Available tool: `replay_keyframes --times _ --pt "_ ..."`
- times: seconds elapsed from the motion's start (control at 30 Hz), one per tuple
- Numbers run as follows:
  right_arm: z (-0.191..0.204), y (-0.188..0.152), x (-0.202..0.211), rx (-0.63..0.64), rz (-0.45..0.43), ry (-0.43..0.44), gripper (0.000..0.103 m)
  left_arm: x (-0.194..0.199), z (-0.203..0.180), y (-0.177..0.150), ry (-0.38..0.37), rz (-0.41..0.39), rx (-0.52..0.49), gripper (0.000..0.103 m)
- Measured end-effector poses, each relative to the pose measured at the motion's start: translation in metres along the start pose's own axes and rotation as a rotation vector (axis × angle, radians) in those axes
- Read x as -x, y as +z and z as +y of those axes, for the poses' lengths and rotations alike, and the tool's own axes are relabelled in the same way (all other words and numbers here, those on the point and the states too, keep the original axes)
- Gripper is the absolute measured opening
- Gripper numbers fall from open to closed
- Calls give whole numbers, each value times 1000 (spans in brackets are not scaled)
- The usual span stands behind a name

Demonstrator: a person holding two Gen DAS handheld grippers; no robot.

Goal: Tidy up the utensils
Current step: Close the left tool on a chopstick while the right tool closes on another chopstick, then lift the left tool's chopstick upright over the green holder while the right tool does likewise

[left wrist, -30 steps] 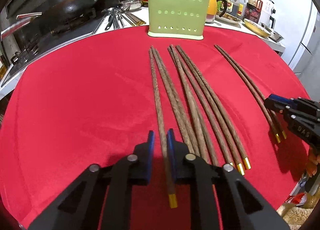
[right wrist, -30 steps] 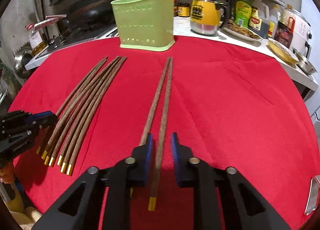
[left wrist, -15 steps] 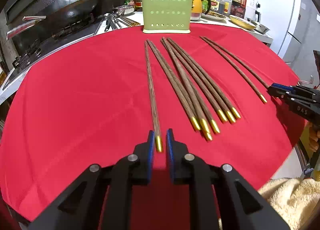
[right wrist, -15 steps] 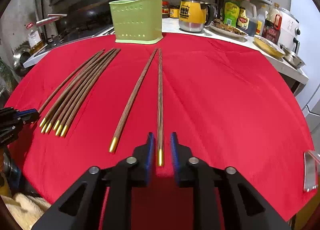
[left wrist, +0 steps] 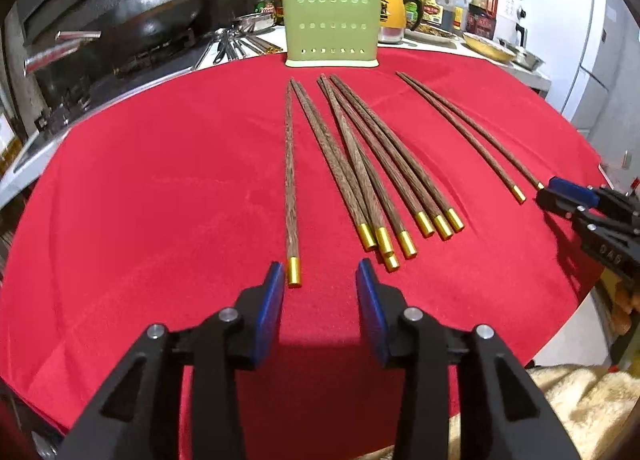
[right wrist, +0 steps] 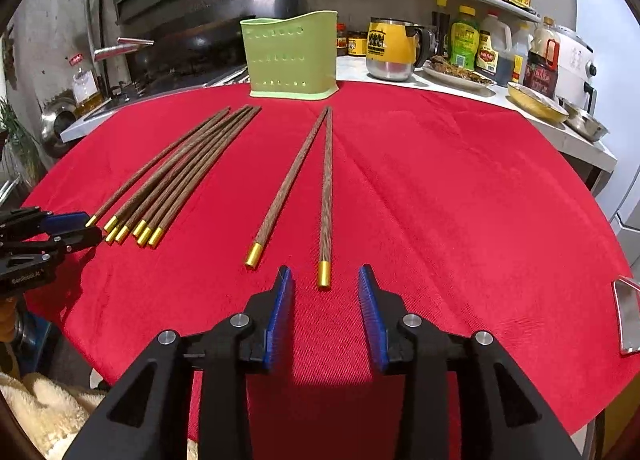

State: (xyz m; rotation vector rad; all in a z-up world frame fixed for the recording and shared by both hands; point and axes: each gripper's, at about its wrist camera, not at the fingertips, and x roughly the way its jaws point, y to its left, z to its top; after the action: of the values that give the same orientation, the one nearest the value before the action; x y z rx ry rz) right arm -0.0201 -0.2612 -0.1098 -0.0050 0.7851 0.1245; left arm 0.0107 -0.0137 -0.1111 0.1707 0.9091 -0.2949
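10 chopsticks (left wrist: 289, 184) lie on the red tablecloth (left wrist: 160, 188) near a stove (left wrist: 132, 56).

Matt red woven tablecloth (right wrist: 460, 188); dark grainy wooden chopsticks (left wrist: 360, 164) capped in shiny gold metal; smooth pale-green perforated plastic utensil holder (left wrist: 331, 24).

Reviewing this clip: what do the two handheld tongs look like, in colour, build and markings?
Both tongs, left and right, share one build: matte black angular plastic linkage arms joined by round silver pivot pins, ending in flat blue fingers. The left body shows small white lettering in the right view, the right body embossed digits in the left view. No cables or sleeves show.
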Motion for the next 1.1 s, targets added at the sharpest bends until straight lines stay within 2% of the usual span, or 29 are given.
replay_keyframes --times 0.07,0.13,0.2,0.37,0.5,0.57,0.6,0.67,0.8,0.87,0.93,1.1 --pt "1 2 -3 5 -3 -6 34 0 2 0 -5 -7 9 37" --pt "2 3 -4 7 -2 4 26 1 2 -2 -10 -20 17 36" --pt "5 4 -5 19 -7 4 24 1 2 -3 -10 -32 18 33" --pt "0 9 -11 -16 -13 11 24 -3 3 1 14 -33 15 22" --pt "-2 8 -11 -23 -23 15 23 -7 15 7 -12 -36 88 21" --pt "-2 7 -11 -26 -29 16 23 -10 15 9 -6 -47 84 19" --pt "-2 6 -11 -29 -32 19 23 -11 14 9 6 -53 77 14" --pt "-4 4 -10 -40 -35 15 19 -12 14 8 35 -65 66 7" --pt "-12 1 -7 -88 -36 17 7 -10 20 7 9 -70 77 7" --pt "-13 2 -5 -98 -36 22 7 -8 21 7 15 -78 77 7" --pt "-12 4 -1 -100 -49 29 7 -1 21 8 15 -102 80 7" --pt "-10 25 31 -73 -118 36 7 41 29 25 38 -231 92 7"
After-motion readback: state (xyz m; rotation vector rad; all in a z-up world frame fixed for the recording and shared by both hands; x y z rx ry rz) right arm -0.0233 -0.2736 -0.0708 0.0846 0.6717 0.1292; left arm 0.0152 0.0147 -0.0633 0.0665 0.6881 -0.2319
